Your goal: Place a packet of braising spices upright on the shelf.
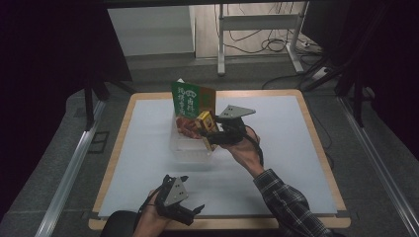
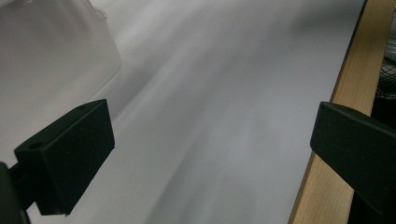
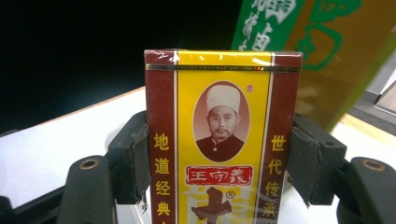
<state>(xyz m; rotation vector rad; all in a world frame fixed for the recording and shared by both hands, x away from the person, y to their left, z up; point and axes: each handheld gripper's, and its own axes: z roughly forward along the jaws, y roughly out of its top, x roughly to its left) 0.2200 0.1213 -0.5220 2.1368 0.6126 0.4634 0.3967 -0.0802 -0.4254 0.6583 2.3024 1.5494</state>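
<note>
Black jaws of the left gripper (image 1: 190, 210) stand wide apart with nothing between them, low over the white table top (image 2: 219, 116) near its wooden front edge. Farther in, the right gripper (image 1: 210, 129) clamps a yellow and maroon box (image 3: 223, 135) by its two long sides, the pads pressing squarely on the maroon borders. In the high view that box (image 1: 206, 122) hangs above a clear plastic bin (image 1: 190, 148) at mid-table, just beside the red packet (image 1: 187, 126) and the tall green pack (image 1: 187, 98) standing at the bin's far end. To place it well, I judge the hand should keep the box upright, lower it into the free space beside the green pack without nudging that pack over, and release only once the box rests on something.
</note>
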